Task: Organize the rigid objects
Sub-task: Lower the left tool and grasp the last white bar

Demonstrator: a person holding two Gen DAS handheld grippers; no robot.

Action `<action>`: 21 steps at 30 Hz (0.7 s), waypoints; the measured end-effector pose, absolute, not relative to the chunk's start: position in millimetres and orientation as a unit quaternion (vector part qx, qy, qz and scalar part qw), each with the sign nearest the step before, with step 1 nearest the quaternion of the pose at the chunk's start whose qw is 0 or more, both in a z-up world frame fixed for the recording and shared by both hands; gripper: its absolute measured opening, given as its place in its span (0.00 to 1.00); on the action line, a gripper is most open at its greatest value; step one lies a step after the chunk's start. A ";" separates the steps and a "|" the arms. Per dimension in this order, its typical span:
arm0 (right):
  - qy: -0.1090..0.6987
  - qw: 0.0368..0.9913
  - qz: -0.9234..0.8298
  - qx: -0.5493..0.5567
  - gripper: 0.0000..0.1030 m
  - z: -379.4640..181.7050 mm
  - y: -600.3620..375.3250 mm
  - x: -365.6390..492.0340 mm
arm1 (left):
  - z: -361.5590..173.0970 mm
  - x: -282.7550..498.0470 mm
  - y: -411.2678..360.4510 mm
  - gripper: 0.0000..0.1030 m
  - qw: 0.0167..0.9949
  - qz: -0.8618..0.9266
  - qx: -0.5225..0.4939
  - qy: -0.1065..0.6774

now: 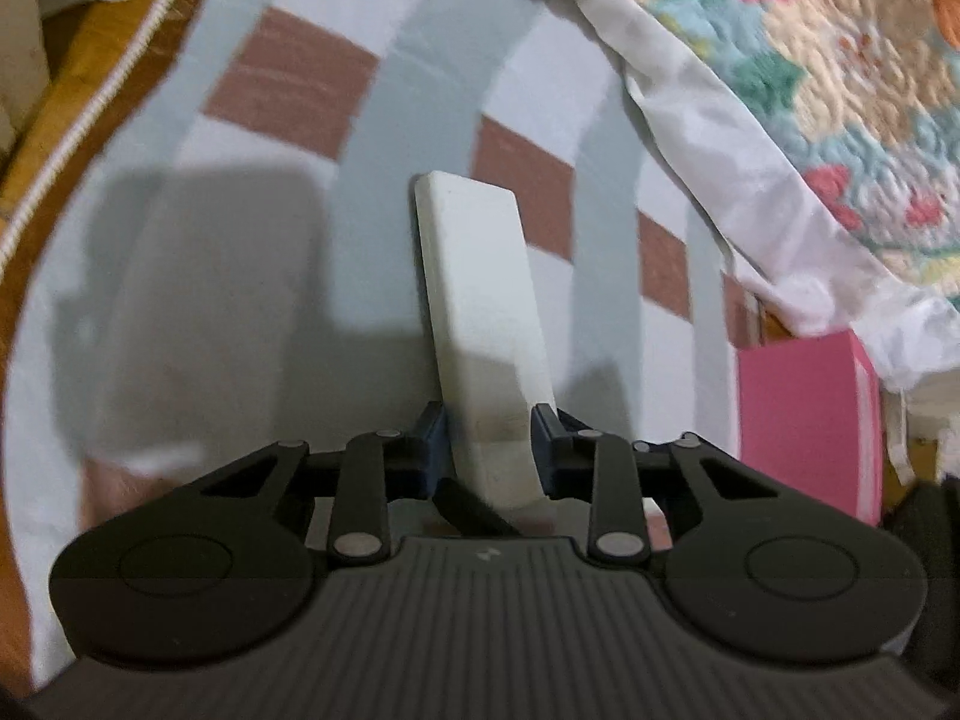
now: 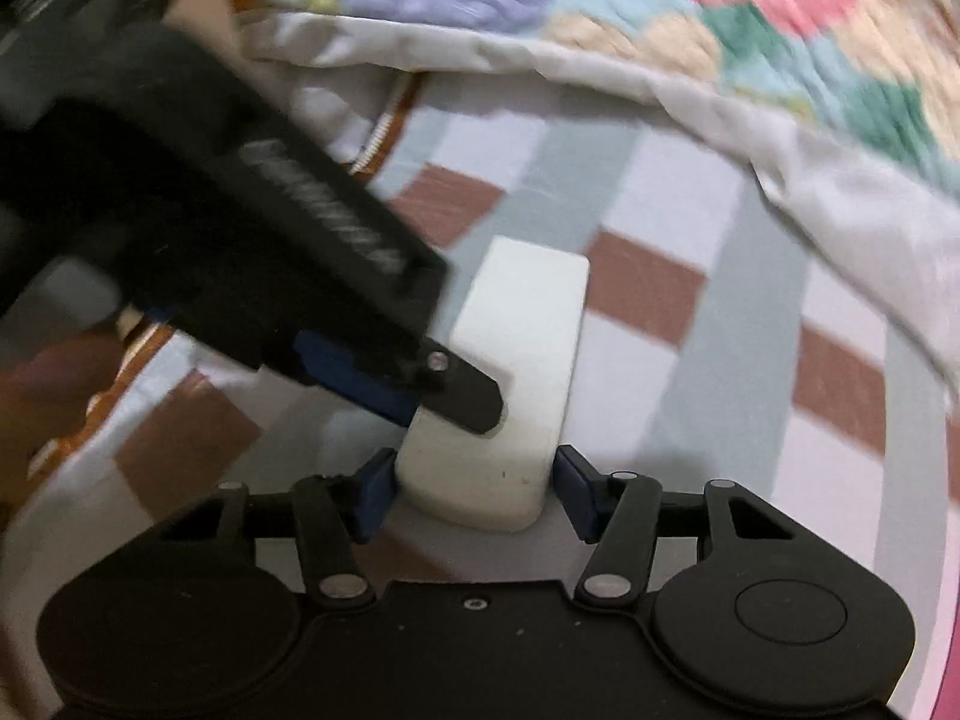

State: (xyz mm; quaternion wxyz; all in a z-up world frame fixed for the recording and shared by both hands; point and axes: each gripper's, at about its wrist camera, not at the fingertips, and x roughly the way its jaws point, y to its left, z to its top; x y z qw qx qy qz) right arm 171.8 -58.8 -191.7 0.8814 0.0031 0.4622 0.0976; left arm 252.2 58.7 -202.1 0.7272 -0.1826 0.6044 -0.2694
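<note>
White block [image 1: 480, 324], a flat rigid slab with rounded corners, stands on its thin edge and leans a little over the checked bed sheet [image 1: 288, 78] with grey, white and brown squares. In the left wrist view it sits between the blue pads of our left gripper [image 1: 487, 447]; the pads lie against its two broad faces near its lower end, so we judge this gripper closed on the block across its thin side. In the right wrist view our right gripper [image 2: 474, 489] frames the near end of the same block across its wider side. Its left pad seems to touch the edge, but a thin gap shows at the right pad, so we take it as not yet gripping, jaws about half open. The left gripper comes in from the upper left of that view, with one finger laid over the face of the block.

Near the block, a flowered quilt [image 1: 840, 90] with a white border lies over the far side of the sheet, and a pink box [image 1: 810, 420] stands at the right edge.

We think the step is picking up the block with both grippers. Next, the right jaws should close fully before any lift, because the block is smooth and may slip or turn between the pads
</note>
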 end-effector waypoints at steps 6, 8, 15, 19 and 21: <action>0.511 0.853 0.097 0.027 0.60 -187.0 -75.5 144.2 | -198.5 224.5 31.0 0.32 0.747 -0.260 -0.124 0.599; 0.508 0.856 0.094 0.030 0.60 -185.8 -76.3 141.1 | -201.3 222.6 27.3 0.31 0.755 -0.256 -0.117 0.592; 0.457 0.882 0.109 -0.030 0.64 -195.0 -66.6 153.1 | -202.2 221.5 30.8 0.28 0.757 -0.256 -0.128 0.587; 0.457 0.884 0.101 -0.014 0.60 -193.7 -70.7 155.0 | -202.3 222.0 28.7 0.29 0.754 -0.260 -0.128 0.589; 0.452 0.886 0.100 -0.005 0.60 -193.7 -72.8 154.1 | -201.5 219.7 25.2 0.32 0.756 -0.260 -0.122 0.588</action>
